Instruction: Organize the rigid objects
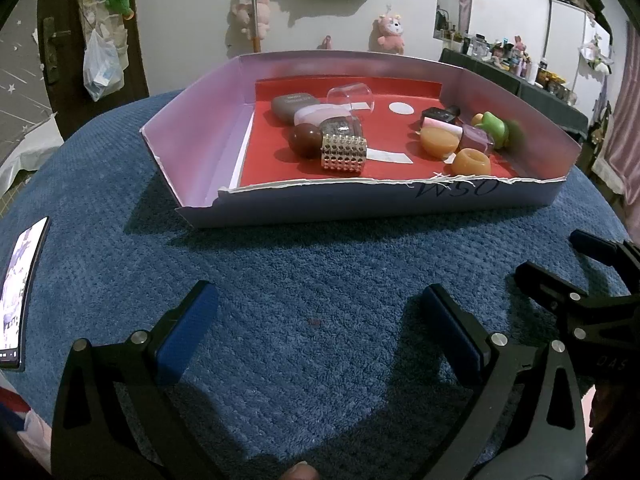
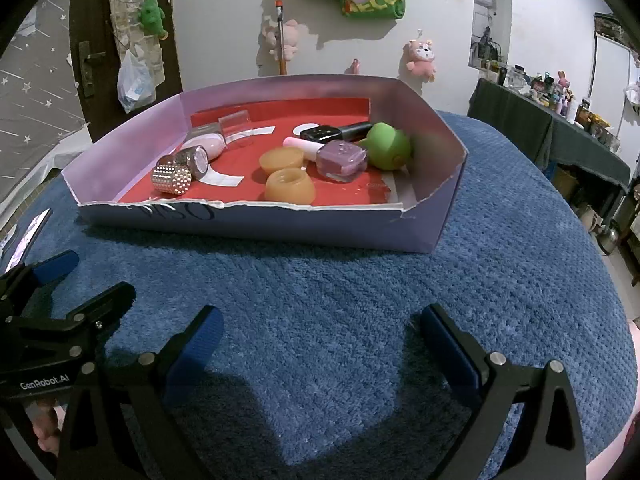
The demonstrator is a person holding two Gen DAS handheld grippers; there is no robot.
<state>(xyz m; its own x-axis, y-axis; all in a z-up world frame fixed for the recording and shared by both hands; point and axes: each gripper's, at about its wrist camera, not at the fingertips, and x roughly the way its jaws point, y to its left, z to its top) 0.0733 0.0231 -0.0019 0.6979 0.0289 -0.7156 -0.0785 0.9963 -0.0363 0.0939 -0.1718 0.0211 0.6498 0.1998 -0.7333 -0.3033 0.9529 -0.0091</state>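
Observation:
A shallow lilac cardboard box with a red floor stands on the blue towel. Inside on the left lie a studded gold cylinder, a brown ball, a grey case and a clear cup. On the right lie two orange rings, a purple nail polish bottle and a green toy. My left gripper is open and empty over the towel in front of the box. My right gripper is open and empty beside it.
A phone lies at the towel's left edge. The blue towel covers the round table. Plush toys hang on the far wall, and a cluttered dark table stands at the right.

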